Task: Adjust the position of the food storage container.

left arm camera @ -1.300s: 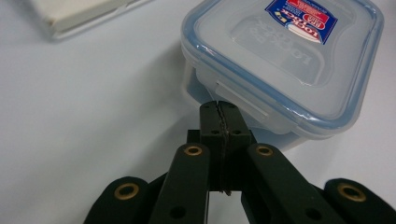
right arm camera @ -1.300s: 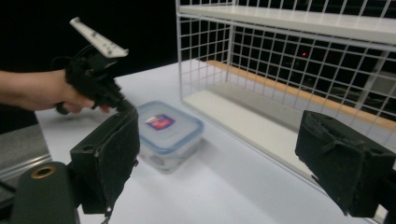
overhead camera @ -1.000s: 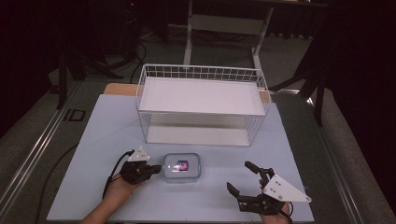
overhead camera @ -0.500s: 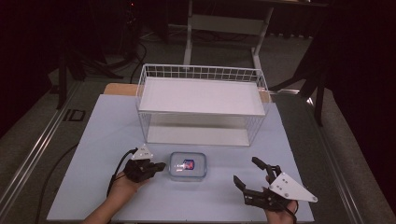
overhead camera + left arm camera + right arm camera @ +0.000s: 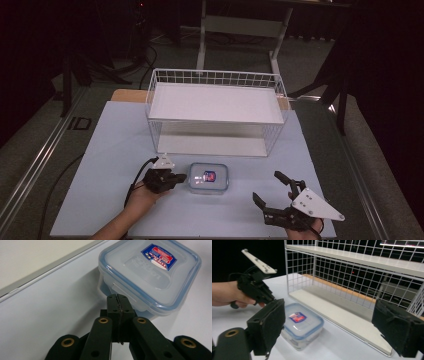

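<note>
A small clear plastic container (image 5: 208, 178) with a blue-rimmed lid and a red-and-blue label sits on the pale blue table, in front of the wire rack. My left gripper (image 5: 181, 177) is shut with nothing in it, its tip right at the container's left side; in the left gripper view the closed jaws (image 5: 117, 298) meet the side latch of the container (image 5: 147, 272). My right gripper (image 5: 272, 190) is wide open at the front right, well apart from the container (image 5: 301, 323), which lies beyond its left pad (image 5: 268, 326).
A white wire rack (image 5: 216, 112) with a white upper shelf and a lower shelf stands at the middle back of the table (image 5: 110, 150). The rack (image 5: 367, 277) rises close ahead in the right gripper view. Dark floor, cables and stands surround the table.
The right gripper has slid toward the front right edge of the table and turned a little. The left gripper has edged closer to the container's left side.
</note>
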`<action>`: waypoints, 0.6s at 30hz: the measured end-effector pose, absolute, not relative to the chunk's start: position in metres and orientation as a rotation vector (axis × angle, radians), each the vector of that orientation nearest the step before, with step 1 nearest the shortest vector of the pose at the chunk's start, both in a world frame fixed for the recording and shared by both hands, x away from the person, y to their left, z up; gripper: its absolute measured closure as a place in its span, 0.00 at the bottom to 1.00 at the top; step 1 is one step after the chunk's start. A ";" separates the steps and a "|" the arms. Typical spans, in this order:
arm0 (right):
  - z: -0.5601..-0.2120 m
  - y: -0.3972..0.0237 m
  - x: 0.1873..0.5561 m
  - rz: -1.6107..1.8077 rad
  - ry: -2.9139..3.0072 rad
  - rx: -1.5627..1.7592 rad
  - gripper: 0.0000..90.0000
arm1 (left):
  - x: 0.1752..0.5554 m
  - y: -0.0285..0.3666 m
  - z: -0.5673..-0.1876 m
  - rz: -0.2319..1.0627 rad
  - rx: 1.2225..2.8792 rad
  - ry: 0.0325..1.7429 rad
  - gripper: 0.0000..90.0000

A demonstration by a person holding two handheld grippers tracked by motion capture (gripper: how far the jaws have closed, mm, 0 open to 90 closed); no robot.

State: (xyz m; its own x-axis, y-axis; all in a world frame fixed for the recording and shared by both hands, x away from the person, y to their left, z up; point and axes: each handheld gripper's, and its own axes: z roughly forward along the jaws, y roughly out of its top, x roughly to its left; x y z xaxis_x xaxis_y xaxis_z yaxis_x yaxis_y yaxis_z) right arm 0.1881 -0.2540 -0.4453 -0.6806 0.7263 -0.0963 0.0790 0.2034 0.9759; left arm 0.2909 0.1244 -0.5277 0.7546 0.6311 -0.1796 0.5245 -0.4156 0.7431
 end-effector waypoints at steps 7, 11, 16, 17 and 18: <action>-0.447 -0.257 0.192 1.493 1.940 0.771 0.13 | 0.291 0.099 -0.525 0.124 2.096 0.815 1.00; -0.448 -0.256 0.193 1.488 1.947 0.773 0.13 | 0.295 0.094 -0.523 0.144 2.086 0.822 1.00; -0.449 -0.254 0.194 1.485 1.955 0.784 0.13 | 0.293 0.100 -0.520 0.129 2.069 0.816 0.94; -0.450 -0.254 0.194 1.492 1.960 0.786 0.13 | 0.292 0.102 -0.518 0.119 2.057 0.816 0.87; -0.451 -0.254 0.195 1.482 1.970 0.788 0.13 | 0.290 0.105 -0.517 0.097 2.046 0.807 0.78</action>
